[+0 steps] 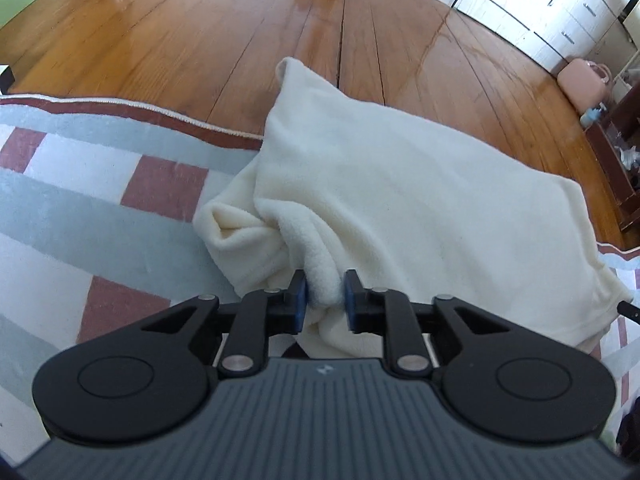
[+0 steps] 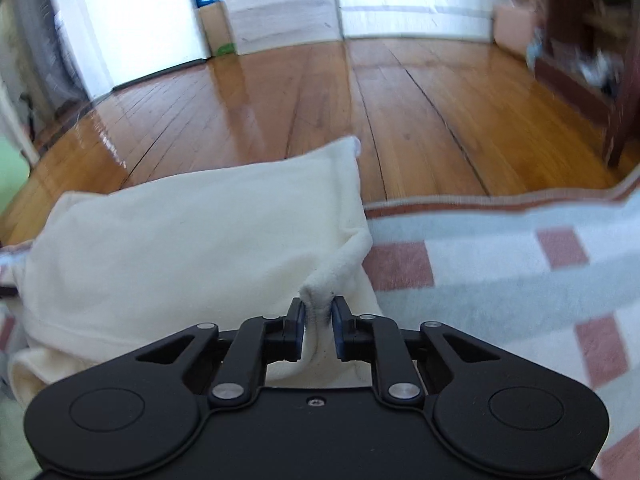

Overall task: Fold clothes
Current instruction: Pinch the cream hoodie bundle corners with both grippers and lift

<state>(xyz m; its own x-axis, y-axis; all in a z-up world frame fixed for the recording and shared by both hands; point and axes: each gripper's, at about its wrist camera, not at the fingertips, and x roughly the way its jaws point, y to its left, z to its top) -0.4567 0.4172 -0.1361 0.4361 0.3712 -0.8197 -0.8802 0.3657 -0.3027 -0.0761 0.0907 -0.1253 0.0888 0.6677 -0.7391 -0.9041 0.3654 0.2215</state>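
Cream fleece is bunched between both my tongs. My left tongs (image 1: 325,295) pinch a thick, rolled wad of the garment (image 1: 400,200) at its near left edge; my right tongs (image 2: 318,322) are closed on a thinner ridge of the same cloth at its near right edge. From these two grips the fabric runs forward in a broad, fairly smooth panel, lying partly on the checked rug (image 1: 100,200) and reaching out over the wooden floor (image 1: 200,40) beyond the rug's border.

Judgement: light, soft, limp, no stiffness of its own. It sags and creases wherever unsupported. The nap looks grippy, so slip seems unlikely, though a multi-layer wad could shed a layer. Best holds are edges and corners, both sides level. Stage of folding cannot be settled from this.
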